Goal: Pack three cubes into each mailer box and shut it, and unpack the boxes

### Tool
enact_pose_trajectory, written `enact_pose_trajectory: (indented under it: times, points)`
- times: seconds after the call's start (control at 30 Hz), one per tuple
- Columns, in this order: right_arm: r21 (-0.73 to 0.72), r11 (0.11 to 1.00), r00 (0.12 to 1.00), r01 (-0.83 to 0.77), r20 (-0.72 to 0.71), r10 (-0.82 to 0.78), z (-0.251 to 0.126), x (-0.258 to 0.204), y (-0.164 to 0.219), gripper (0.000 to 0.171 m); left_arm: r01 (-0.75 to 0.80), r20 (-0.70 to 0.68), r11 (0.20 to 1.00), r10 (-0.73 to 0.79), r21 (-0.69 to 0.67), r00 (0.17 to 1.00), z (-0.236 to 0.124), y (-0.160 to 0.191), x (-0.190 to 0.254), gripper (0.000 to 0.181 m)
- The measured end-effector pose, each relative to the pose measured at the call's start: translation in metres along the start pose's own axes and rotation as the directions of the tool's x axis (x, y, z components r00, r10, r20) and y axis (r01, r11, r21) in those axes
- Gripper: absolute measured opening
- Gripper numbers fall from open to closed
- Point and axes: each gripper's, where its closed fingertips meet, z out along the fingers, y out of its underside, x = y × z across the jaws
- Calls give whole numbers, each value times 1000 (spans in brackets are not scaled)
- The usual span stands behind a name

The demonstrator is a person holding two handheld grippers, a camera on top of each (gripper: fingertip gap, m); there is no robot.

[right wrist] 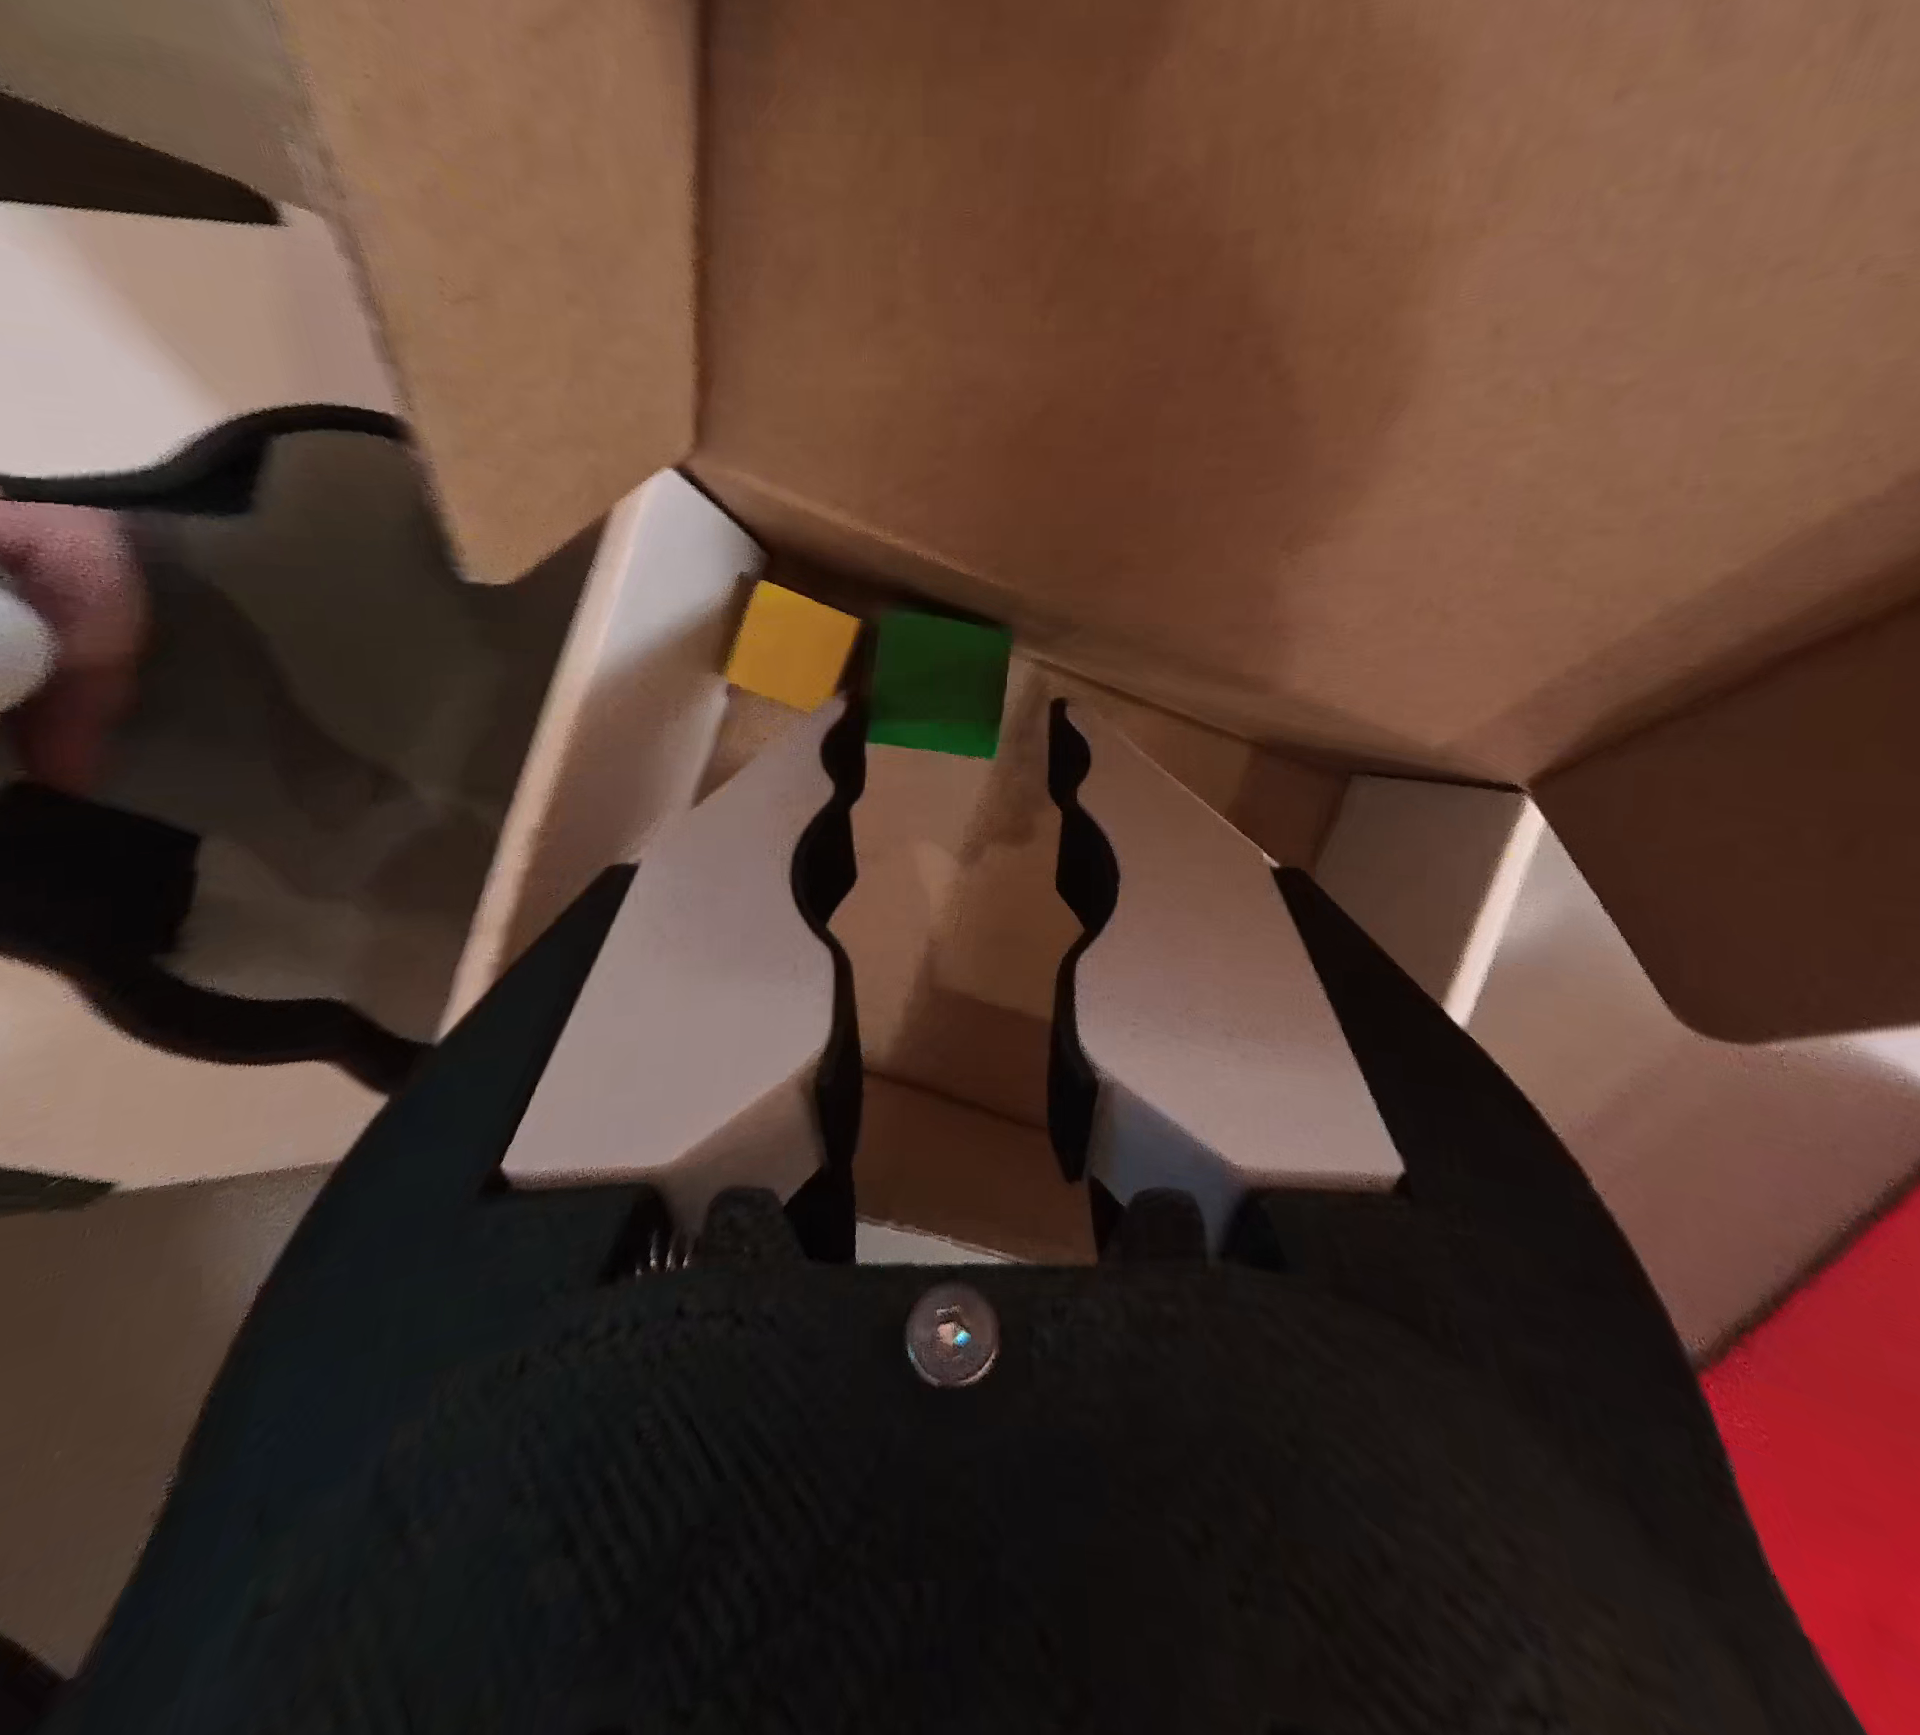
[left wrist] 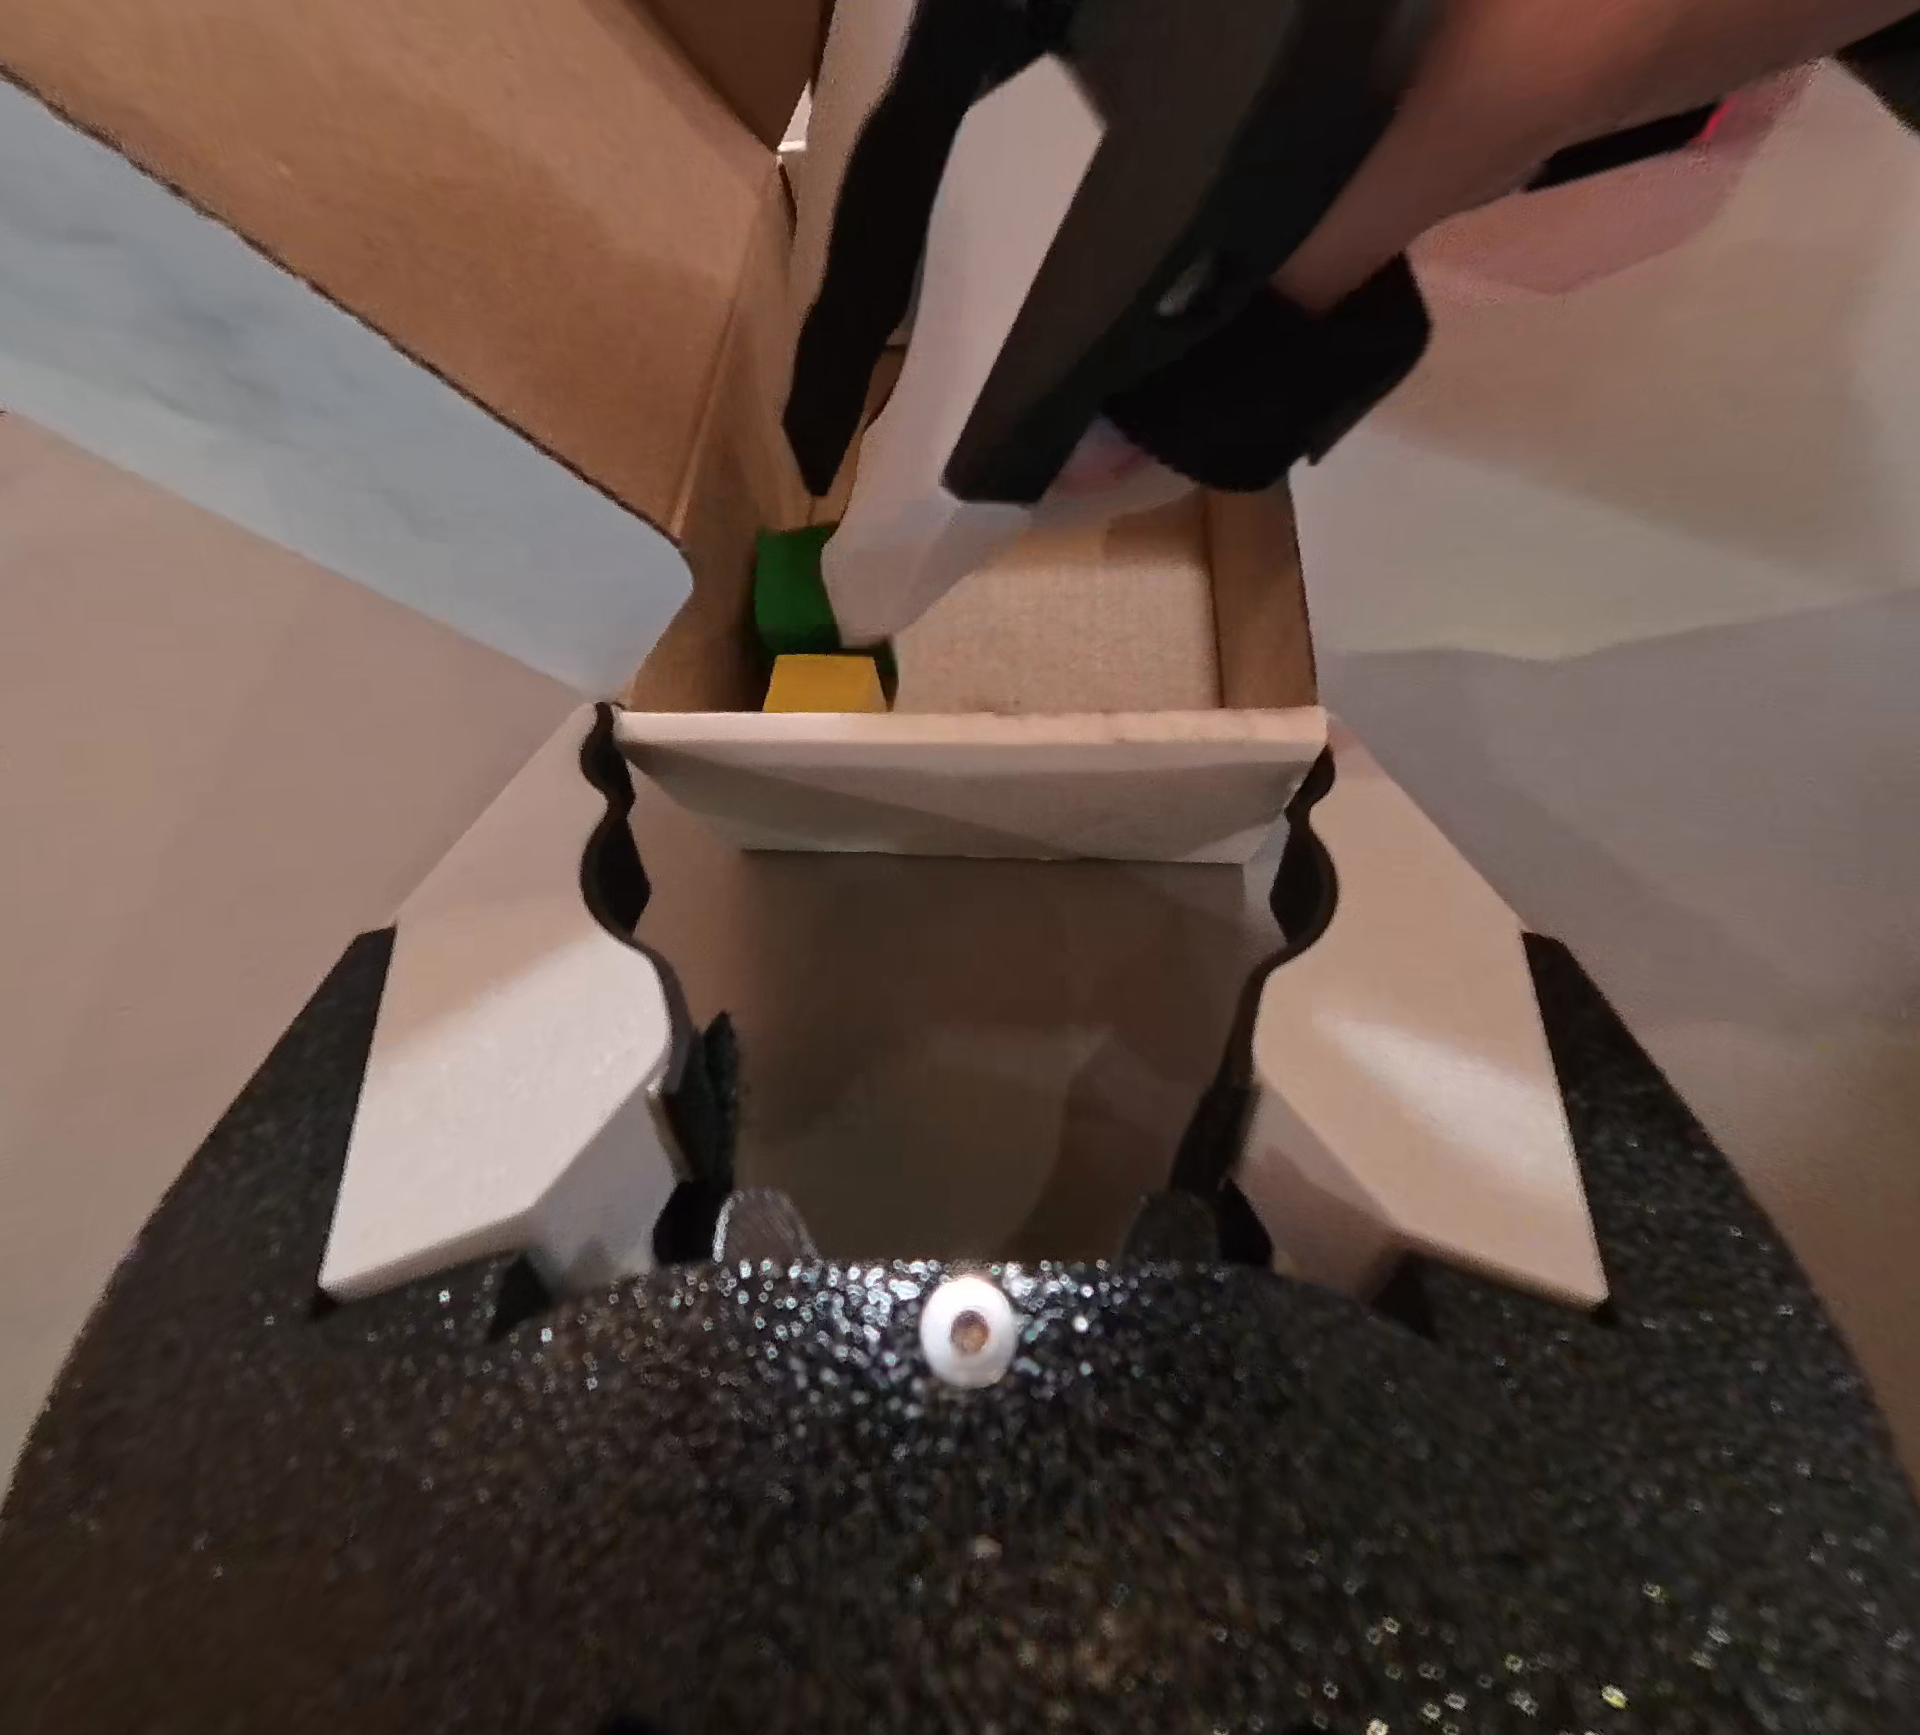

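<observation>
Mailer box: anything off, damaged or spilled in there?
Nothing stands out. The box is open and looks undamaged, lid raised. A yellow cube and a green cube sit side by side in one corner. No third cube is visible. The right gripper hangs open just short of the green one.

The open brown corrugated-cardboard mailer box looks matt and fibrous, white outside. The small green cube and small yellow cube look smooth, matt. The black right tool body appears grainy plastic.
</observation>
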Motion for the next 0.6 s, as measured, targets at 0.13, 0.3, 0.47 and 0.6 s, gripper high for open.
enact_pose_trajectory:
  times: [0.13, 0.3, 0.47, 0.6]
  points:
    - [4, 1000, 999, -9, -44, 9, -1, 12, 2, 33, -1, 0, 1000, 1, 0, 1000, 0, 0, 0, 124]
    - [2, 1000, 1000, -4, -17, 5, 2, 15, 3, 42, 0, 0, 1000, 0, 0, 1000, 0, 0, 0, 124]
    - [-35, 999, 998, -13, 56, 15, 9, 11, 10, 26, 0, 0, 1000, 0, 0, 1000, 0, 0, 0, 124]
    - [72, 997, 1000, -21, 12, 20, -28, 8, 5, 25, -1, -1, 1000, 1, 0, 1000, 0, 0, 0, 124]
